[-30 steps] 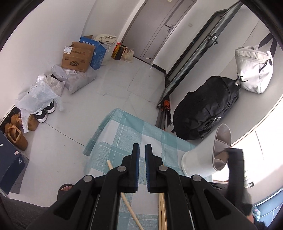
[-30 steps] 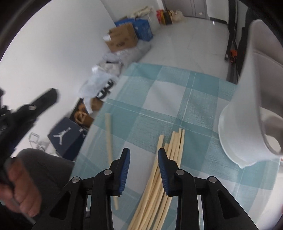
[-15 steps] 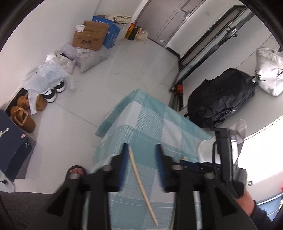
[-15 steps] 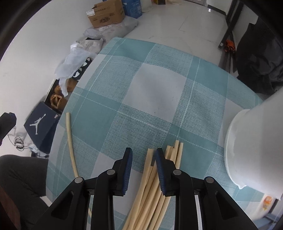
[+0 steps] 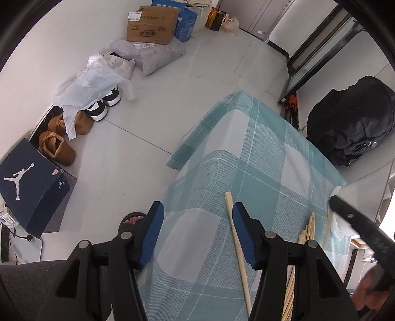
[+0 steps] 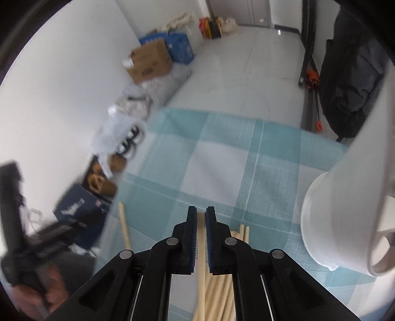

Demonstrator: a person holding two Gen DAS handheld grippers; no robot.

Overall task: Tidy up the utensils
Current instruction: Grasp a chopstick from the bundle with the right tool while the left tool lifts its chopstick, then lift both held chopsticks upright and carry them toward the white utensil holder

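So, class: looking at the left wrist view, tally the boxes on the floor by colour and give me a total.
Brown cardboard box: 1
Bright blue box: 1
Navy shoebox with a white jumping-figure logo: 1
Total: 3

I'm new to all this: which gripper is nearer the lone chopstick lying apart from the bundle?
Left. The left gripper hangs open over the lone chopstick; the right gripper is shut on a stick in the bundle beside it.
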